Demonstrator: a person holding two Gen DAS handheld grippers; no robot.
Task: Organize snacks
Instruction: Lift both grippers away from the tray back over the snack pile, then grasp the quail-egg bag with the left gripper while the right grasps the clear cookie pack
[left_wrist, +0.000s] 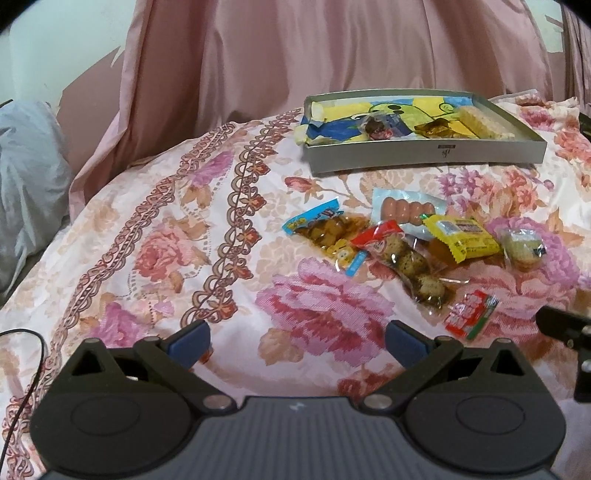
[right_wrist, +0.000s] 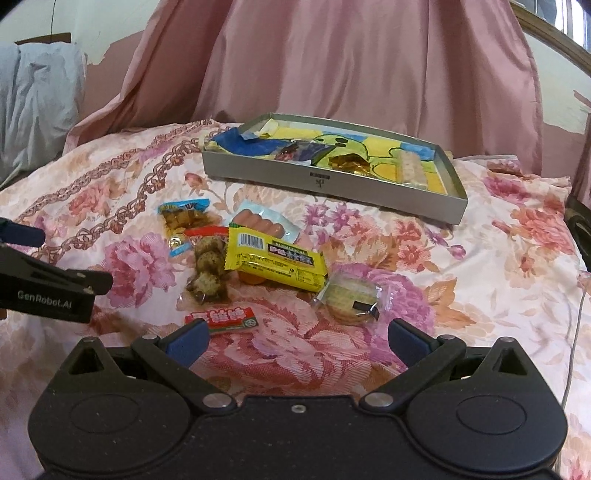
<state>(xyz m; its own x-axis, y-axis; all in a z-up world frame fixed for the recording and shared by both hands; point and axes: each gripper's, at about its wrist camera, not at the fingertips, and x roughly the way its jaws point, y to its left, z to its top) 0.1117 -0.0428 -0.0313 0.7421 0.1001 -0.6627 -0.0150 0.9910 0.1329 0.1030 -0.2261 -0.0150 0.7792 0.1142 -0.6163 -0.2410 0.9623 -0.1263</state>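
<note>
A grey tray (left_wrist: 424, 158) (right_wrist: 332, 184) with a colourful drawing inside stands at the back and holds a few wrapped snacks. In front of it lies a pile of snacks on the floral cloth: a sausage pack (left_wrist: 406, 210) (right_wrist: 262, 219), a yellow bar (left_wrist: 461, 232) (right_wrist: 277, 258), a clear bag of brown pieces (left_wrist: 410, 266) (right_wrist: 208, 271), a blue-edged bag (left_wrist: 325, 229) (right_wrist: 183, 218), a round cracker pack (left_wrist: 522, 245) (right_wrist: 349, 295) and a red candy pack (left_wrist: 471, 314) (right_wrist: 223, 319). My left gripper (left_wrist: 297, 338) is open and empty, short of the pile. My right gripper (right_wrist: 297, 338) is open and empty, just before the red pack and cracker pack.
The floral cloth (left_wrist: 147, 240) covers a rounded bed or cushion that falls away at the left. Pink curtain (left_wrist: 332, 48) hangs behind the tray. A grey pillow (left_wrist: 26, 177) lies at the far left. A black cable (left_wrist: 26, 369) runs at the lower left.
</note>
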